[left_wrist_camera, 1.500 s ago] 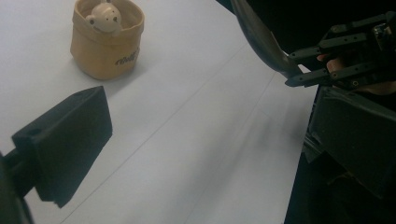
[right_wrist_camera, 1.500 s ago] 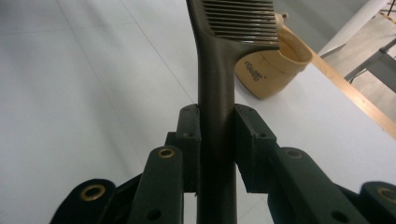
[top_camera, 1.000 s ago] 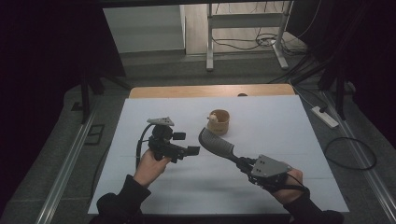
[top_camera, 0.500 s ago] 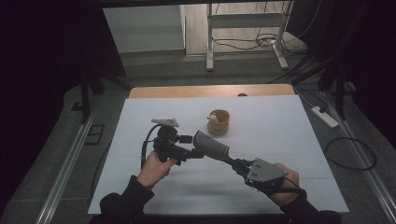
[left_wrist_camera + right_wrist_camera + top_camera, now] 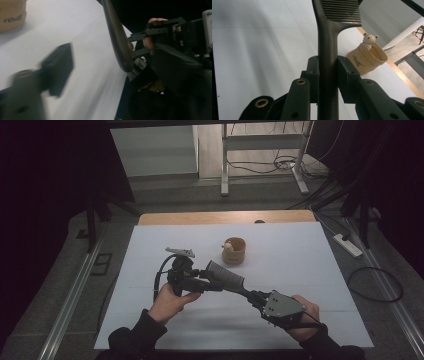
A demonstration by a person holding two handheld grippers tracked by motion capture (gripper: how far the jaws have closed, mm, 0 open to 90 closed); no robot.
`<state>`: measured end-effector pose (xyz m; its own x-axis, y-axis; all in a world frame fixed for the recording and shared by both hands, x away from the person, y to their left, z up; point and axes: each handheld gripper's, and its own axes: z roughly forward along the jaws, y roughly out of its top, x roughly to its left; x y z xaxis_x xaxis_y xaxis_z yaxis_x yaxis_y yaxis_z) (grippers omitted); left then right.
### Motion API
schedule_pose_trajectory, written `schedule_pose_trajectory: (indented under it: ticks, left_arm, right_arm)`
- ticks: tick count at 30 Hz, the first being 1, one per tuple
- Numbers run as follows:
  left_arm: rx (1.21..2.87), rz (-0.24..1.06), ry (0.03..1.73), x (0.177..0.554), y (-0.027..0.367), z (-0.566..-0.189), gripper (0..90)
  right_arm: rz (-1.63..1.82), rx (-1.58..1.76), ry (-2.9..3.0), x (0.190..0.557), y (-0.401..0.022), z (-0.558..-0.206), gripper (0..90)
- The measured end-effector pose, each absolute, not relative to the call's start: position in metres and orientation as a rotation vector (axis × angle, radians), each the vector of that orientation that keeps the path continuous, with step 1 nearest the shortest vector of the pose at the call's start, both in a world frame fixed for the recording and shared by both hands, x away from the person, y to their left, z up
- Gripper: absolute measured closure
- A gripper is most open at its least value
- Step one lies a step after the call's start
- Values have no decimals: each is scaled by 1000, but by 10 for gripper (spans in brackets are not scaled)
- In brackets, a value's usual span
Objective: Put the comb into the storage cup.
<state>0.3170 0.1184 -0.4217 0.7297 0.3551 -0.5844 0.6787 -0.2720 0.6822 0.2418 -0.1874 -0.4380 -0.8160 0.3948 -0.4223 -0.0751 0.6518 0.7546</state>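
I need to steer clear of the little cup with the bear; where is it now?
In the high view the tan cup stands on the white table just beyond the comb, right of centre; in the right gripper view it sits right of the comb's handle.

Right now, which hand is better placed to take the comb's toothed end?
Left. The left gripper sits right at the comb head, its jaws just closing beside it. The right gripper is already clamped on the handle, far from the teeth.
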Motion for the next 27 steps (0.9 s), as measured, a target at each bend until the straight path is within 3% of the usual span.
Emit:
schedule_pose_trajectory:
  ticks: [6,13,18,27]
  left_arm:
    - [1849,-460,817,319,122,-422,502]
    - [1814,-521,825,319,123,-425,735]
    - [1763,-609,832,319,122,-427,822]
    - [1768,-604,842,317,122,-427,831]
  right_arm:
    - [1076,243,2292,242,-187,-439,724]
    - [1066,238,2290,242,-187,-439,724]
    - [1049,227,2291,243,-187,-441,722]
    - [1035,214,2285,243,-185,-443,710]
